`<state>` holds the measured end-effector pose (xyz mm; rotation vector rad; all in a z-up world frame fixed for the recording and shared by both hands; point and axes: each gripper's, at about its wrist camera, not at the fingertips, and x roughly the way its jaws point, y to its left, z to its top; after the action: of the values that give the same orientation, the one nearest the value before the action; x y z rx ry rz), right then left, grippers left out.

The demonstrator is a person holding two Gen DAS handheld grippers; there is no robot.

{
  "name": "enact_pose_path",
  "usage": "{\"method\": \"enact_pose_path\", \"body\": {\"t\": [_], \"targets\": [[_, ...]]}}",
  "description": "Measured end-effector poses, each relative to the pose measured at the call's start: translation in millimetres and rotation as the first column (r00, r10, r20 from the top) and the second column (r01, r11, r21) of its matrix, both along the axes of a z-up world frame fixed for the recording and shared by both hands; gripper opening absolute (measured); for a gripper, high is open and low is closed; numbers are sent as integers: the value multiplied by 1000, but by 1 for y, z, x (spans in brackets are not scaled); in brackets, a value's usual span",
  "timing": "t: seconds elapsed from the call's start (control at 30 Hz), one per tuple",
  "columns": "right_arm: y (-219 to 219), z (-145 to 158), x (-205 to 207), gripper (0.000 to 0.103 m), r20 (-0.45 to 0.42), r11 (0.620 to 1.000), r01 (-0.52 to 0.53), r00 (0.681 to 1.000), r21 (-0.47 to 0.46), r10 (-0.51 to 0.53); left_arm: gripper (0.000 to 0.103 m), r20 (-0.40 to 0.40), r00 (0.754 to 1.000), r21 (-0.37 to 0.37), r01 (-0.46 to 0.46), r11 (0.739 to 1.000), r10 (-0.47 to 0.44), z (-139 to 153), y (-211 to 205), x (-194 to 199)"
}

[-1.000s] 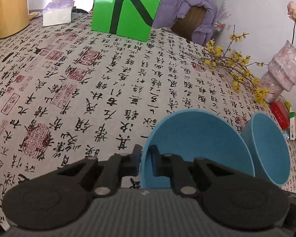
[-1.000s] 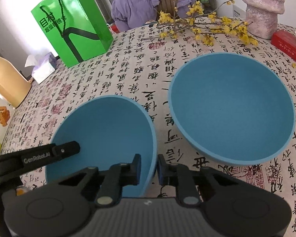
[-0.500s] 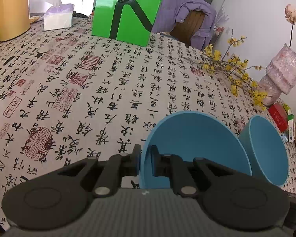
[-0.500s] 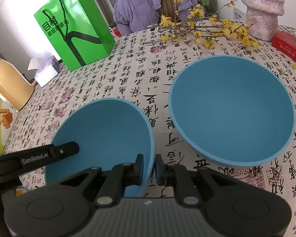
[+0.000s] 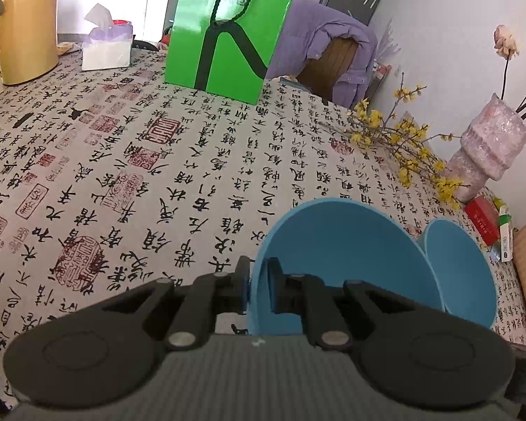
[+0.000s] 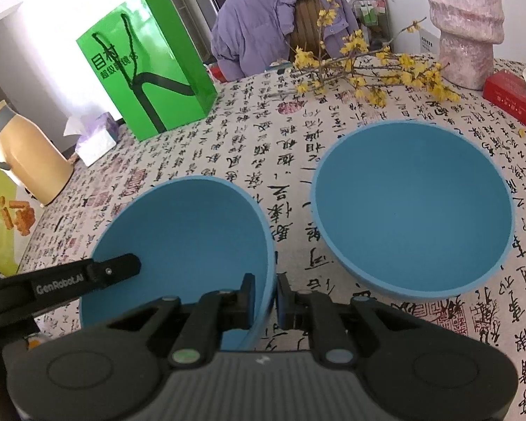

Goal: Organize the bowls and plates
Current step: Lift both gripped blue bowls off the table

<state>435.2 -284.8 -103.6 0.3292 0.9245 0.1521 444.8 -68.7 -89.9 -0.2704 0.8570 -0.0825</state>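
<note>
Two blue bowls stand on the calligraphy-print tablecloth. Both grippers hold the nearer bowl point(image 5: 343, 245) point(image 6: 186, 231). My left gripper point(image 5: 256, 287) is shut on its left rim, one pad inside and one outside. My right gripper point(image 6: 265, 301) is shut on its right rim in the same way. One finger of the left gripper point(image 6: 115, 270) reaches into this bowl from the left in the right wrist view. The second blue bowl point(image 6: 410, 207) point(image 5: 459, 266) sits upright just to the right, a small gap apart.
A green paper bag point(image 5: 228, 28), a tissue box point(image 5: 105, 49) and a yellow thermos jug point(image 5: 24, 24) stand at the far side. Yellow flower branches point(image 6: 368, 70), a pink vase point(image 6: 466, 24) and a red box point(image 6: 508, 94) lie beyond the second bowl. A purple jacket point(image 6: 270, 21) hangs on a chair.
The right gripper's jaws have closed onto the near bowl's right rim. Both views have tipped up slightly, showing more of the room. The left gripper's hold is unchanged.
</note>
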Motion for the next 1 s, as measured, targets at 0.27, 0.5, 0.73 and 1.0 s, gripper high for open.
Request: {"method": "enact_pose_path", "body": {"t": [0.27,0.5,0.73,1.0], "targets": [[2,11,-10,12,36,1000,-4,999,8,3,11,34,999,1,-4,1000,4,12,3,-12],[3,19,-20,12,58,1000,-6,998,18,5,11,60,998,3,-7,1000,7,22,6,-22],[5,26,-27,12,77,1000,-10,997,28,8,11,79,997,0,-13,1000,13,30,10,-32],[9,33,-34,12,94,999,-15,995,36,12,11,100,995,3,-19,1000,19,39,14,-43]]}}
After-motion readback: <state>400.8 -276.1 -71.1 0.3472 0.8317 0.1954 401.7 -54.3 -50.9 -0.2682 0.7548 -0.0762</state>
